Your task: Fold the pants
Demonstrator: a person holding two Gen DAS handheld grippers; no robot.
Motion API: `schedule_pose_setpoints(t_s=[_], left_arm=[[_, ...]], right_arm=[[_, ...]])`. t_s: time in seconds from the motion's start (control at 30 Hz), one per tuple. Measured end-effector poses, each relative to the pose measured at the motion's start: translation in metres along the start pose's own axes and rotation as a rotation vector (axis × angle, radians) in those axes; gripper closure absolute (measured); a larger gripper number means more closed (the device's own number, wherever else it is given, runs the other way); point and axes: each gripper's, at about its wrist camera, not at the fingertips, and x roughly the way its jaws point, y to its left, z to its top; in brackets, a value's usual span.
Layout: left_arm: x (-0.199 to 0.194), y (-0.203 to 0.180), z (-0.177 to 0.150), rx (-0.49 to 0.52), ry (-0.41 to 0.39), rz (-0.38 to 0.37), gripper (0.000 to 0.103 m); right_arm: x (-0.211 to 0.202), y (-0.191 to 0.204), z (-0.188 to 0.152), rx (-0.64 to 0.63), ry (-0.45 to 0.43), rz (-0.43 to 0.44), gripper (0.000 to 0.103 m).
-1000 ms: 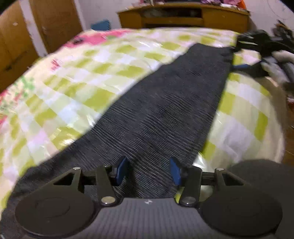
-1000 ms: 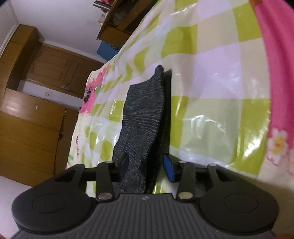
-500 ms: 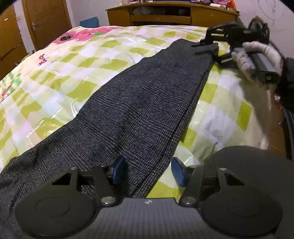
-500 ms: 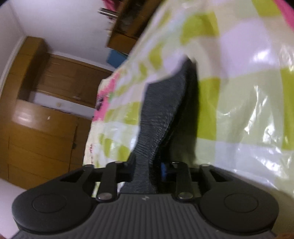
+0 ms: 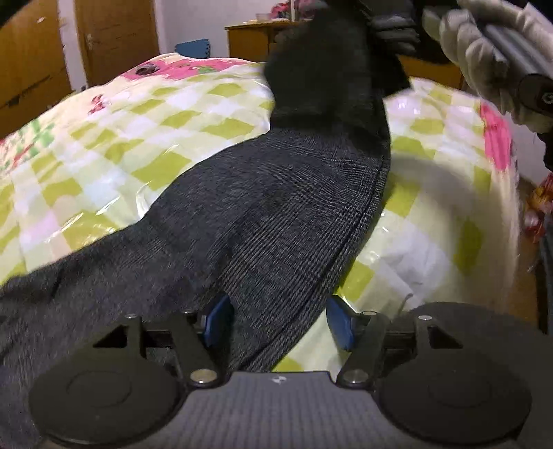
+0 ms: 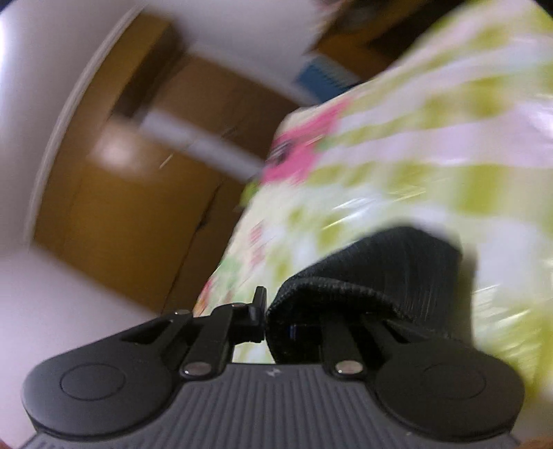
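Dark grey checked pants (image 5: 276, 207) lie lengthwise on the bed. Their near part runs between the blue pads of my left gripper (image 5: 278, 323), whose jaws are opening and do not press on the cloth. The far leg end hangs lifted off the quilt, held by my right gripper (image 5: 390, 20) in a gloved hand (image 5: 484, 51). In the right wrist view the hem of the pants (image 6: 380, 276) is bunched between the closing jaws of the right gripper (image 6: 273, 321) and covers its right finger. That view is blurred by motion.
A green, white and pink checked quilt (image 5: 121, 138) under clear plastic covers the bed. The bed's right edge (image 5: 511, 224) drops to the floor. Wooden wardrobes (image 5: 31, 69), a door (image 5: 117, 41) and a dresser (image 5: 252, 38) stand beyond.
The right gripper has closed on the far leg end and raised it off the bed toward the near end. The left gripper's jaws have widened a little.
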Motion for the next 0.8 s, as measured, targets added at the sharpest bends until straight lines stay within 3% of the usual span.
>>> schedule_pose_setpoints(t_s=[0.2,0.27,0.33,0.4,0.47,0.57,0.73,0.8], left_arm=[[-0.067,0.042,-0.047,-0.116,-0.027,0.081,0.029],[-0.092,0.060,-0.067,-0.167,-0.030,0.126,0.029],[-0.117,0.078,-0.090,-0.241,-0.021,0.171,0.029],[-0.139,0.093,-0.113,-0.325,-0.029,0.216,0.029],[-0.152,0.104,-0.131,-0.398,-0.035,0.232,0.029],[-0.168,0.116,-0.144,-0.488,-0.087,0.219,0.029],[-0.175,0.124,-0.152,-0.522,-0.136,0.176,0.029],[-0.179,0.126,-0.154,-0.532,-0.162,0.168,0.029]], right_arm=[[0.082,0.131,-0.097,-0.398,0.291,0.143,0.090],[0.112,0.167,-0.151,-0.581,0.419,0.168,0.090],[0.141,0.197,-0.220,-0.826,0.604,0.178,0.087],[0.156,0.215,-0.290,-1.045,0.709,0.197,0.087],[0.160,0.219,-0.342,-1.233,0.754,0.198,0.088],[0.169,0.212,-0.375,-1.229,0.841,0.148,0.087],[0.162,0.211,-0.366,-1.206,0.797,0.083,0.091],[0.166,0.216,-0.360,-1.138,0.795,0.079,0.089]])
